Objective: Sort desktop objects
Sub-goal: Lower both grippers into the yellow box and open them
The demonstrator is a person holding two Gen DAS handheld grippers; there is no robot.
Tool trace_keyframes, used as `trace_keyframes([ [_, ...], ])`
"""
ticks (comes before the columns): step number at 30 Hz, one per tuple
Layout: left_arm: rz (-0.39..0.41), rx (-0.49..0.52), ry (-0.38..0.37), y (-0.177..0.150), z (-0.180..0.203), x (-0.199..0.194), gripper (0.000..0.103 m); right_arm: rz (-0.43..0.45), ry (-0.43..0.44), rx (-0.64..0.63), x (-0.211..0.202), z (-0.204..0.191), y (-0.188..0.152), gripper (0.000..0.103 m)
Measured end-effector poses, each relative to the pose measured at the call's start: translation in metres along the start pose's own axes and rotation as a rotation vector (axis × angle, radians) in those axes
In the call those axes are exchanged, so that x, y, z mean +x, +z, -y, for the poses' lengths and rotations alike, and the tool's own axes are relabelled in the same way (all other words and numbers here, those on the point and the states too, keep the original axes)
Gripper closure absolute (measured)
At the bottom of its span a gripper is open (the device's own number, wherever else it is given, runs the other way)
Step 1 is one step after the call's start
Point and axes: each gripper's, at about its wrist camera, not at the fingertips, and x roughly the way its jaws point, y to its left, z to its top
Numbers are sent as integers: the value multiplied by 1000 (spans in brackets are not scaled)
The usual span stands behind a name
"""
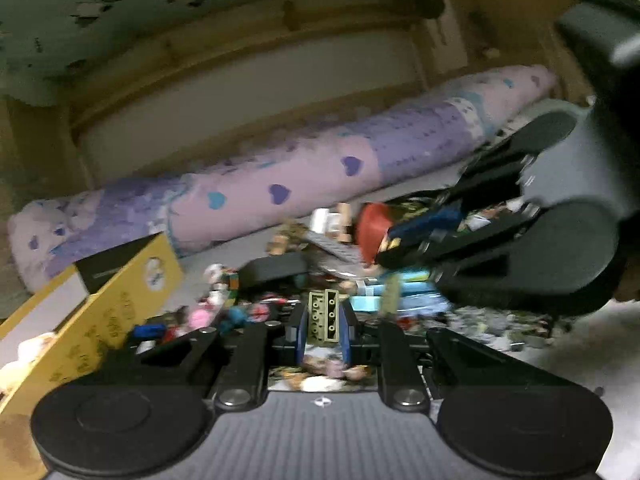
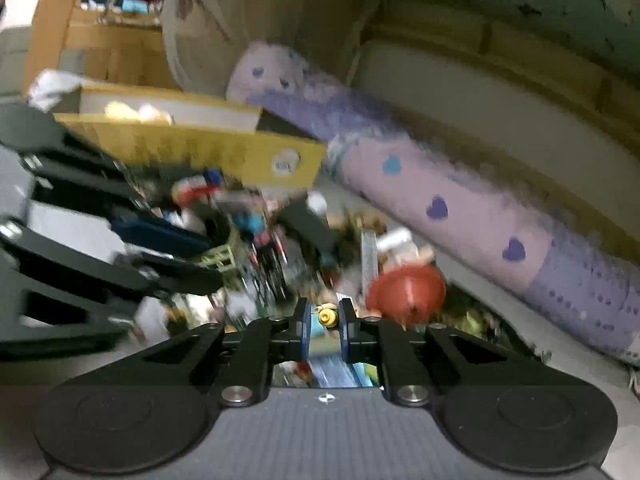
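We take the long rolled mat (image 1: 280, 176), lilac with purple and blue hearts, as our landmark; it lies across the back of the desk in both views.

In front of the mat, in the left wrist view, we see the left gripper (image 1: 325, 320). Its two blue-padded fingers are drawn close together and press on an olive-green studded brick (image 1: 325, 316), which stands upright between them. So the left tongs are gripping this brick, above the clutter that lies before the mat.

In the right wrist view the right gripper (image 2: 325, 322) is also nearly closed. Between its blue pads sits a small yellow toy piece (image 2: 327, 316), and the pads seem to touch it on both sides. What exactly this piece is we cannot tell, because the picture is blurred.

Just beside the right gripper, on the mat's side of it, there is a round red toy part (image 2: 406, 290). In the left wrist view the same red part (image 1: 372, 234) appears at the tip of the right gripper (image 1: 404, 254).

Between the mat and the grippers the pile of small toys (image 1: 224, 304) covers the desk. At one end of the mat, touching it or nearly so, stands an open yellow cardboard box (image 1: 120, 304); something pale lies inside, too blurred to tell.
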Motion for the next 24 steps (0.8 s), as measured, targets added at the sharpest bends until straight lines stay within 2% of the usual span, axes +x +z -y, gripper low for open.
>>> trace_keyframes([
  [5,-53,-7,52,-16,-32,-15,86,112,14,1,-16,-8,31,87],
  [8,-86,-41,94,-28,-58,-26,86,139,35,20,-12,-13,49,87],
  [11,-70,-73,151,-36,-87,-41,86,152,60,21,-2,-22,65,87],
  [18,-10,-72,337,-41,-154,-78,86,181,161,58,22,-54,102,87],
  [24,-36,-79,488,-45,-213,-109,86,206,299,99,54,-88,144,87],
])
